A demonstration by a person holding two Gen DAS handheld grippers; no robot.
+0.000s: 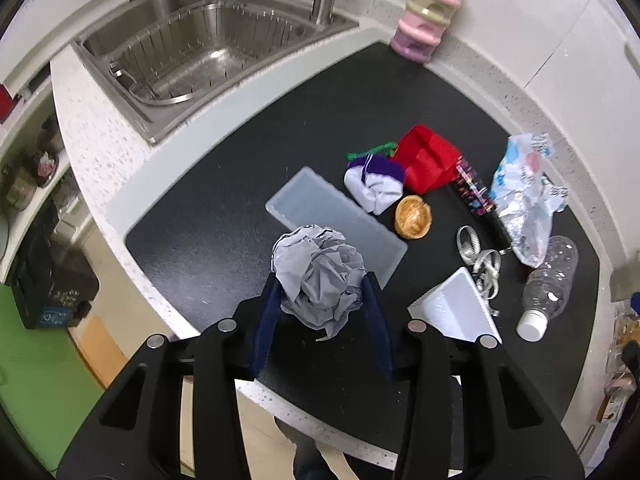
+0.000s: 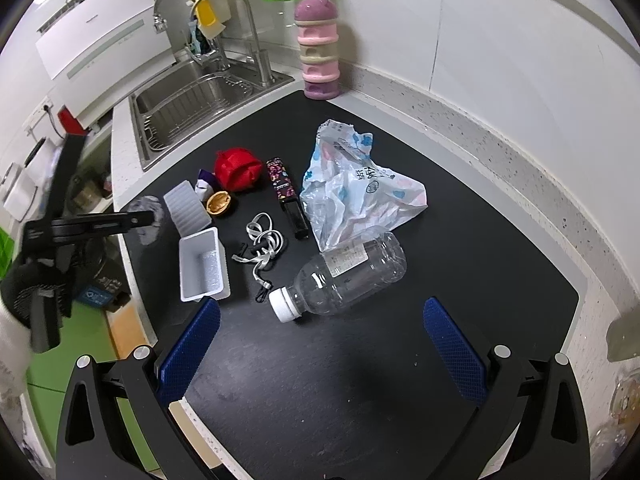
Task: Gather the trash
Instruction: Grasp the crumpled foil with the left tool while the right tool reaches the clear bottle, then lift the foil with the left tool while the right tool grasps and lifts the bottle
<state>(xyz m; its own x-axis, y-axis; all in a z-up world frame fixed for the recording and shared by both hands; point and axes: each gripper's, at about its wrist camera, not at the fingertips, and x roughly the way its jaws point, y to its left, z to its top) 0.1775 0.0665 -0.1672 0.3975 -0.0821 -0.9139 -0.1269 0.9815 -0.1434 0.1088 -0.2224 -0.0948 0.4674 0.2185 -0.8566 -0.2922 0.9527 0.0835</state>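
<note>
The left hand-held gripper (image 1: 320, 300) has its blue pads pressed on both sides of a crumpled grey paper ball (image 1: 318, 278), held over the near-left part of the black mat on the counter (image 1: 100, 160). Right of it lie a frosted lid (image 1: 336, 220), a walnut shell (image 1: 413, 222), and a clear bottle (image 2: 344, 272). The right hand-held gripper (image 2: 322, 340) is spread wide, empty, just short of the bottle.

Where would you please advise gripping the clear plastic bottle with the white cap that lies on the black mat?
Grip the clear plastic bottle across its wide body, coming down from above with the jaws either side. It lies flat, cap towards the camera; the white cap and neck offer less surface.
</note>
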